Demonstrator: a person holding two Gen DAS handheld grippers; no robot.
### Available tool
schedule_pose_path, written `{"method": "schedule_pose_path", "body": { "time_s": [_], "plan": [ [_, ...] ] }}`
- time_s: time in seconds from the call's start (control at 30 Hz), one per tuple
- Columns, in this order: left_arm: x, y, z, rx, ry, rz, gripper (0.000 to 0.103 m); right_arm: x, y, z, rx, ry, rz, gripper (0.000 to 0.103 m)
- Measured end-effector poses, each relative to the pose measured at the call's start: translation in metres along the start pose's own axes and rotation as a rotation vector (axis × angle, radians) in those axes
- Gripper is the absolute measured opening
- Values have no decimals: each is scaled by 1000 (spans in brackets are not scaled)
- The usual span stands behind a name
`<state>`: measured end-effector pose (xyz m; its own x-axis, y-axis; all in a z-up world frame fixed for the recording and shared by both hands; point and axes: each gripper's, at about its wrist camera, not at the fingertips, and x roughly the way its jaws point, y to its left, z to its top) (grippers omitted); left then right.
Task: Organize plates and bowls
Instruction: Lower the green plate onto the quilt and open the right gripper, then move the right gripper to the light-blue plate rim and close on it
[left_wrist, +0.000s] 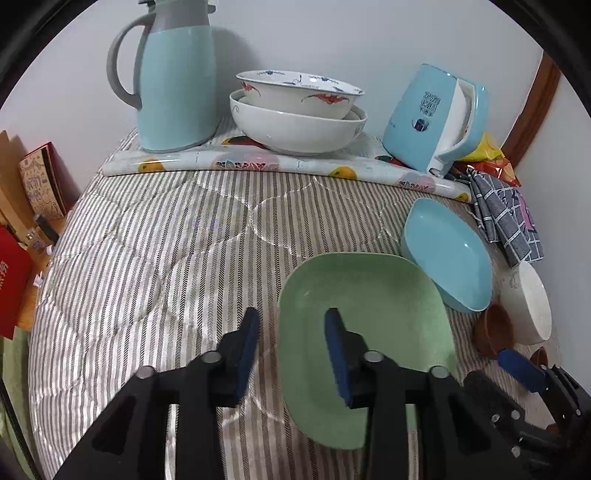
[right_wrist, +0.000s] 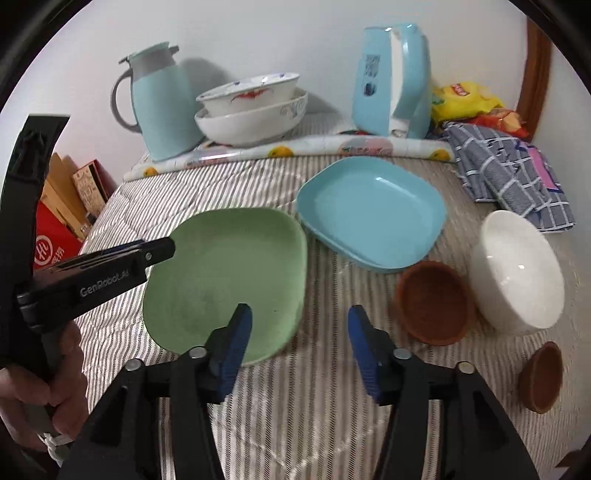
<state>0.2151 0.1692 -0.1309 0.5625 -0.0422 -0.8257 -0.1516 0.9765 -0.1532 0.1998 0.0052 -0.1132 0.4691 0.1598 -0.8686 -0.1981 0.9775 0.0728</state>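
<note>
Lying flat, green plate straddled by left gripper, untouched

A striped quilt bears a green plate, a blue plate, a white bowl, two brown cups, a checked cloth and a rolled floral sheet, seemingly under the far crockery.
</note>
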Motion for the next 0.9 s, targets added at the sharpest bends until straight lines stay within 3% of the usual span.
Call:
{"method": "schedule_pose_path", "body": {
  "time_s": [0.13,0.17,0.23,0.27,0.5,0.9],
  "plan": [
    [-13,-7,-2,-1,-22,4,43,-15,-16,-1,25,-30,-13,58],
    [-16,-10,-2,0,-25,2,43,-17,-18,-1,29,-34,-19,61],
    [-22,-16,-3,6,-32,2,43,-25,-26,0,36,-41,-40,81],
    [-24,-19,-3,10,-35,1,44,-29,-29,0,35,-54,-44,82],
    [-38,-40,-2,29,-62,6,45,-49,-38,4,-21,-86,-106,82],
    [-34,-67,15,54,-59,4,45,-54,-90,31,109,-114,-43,82]
  ]
}}
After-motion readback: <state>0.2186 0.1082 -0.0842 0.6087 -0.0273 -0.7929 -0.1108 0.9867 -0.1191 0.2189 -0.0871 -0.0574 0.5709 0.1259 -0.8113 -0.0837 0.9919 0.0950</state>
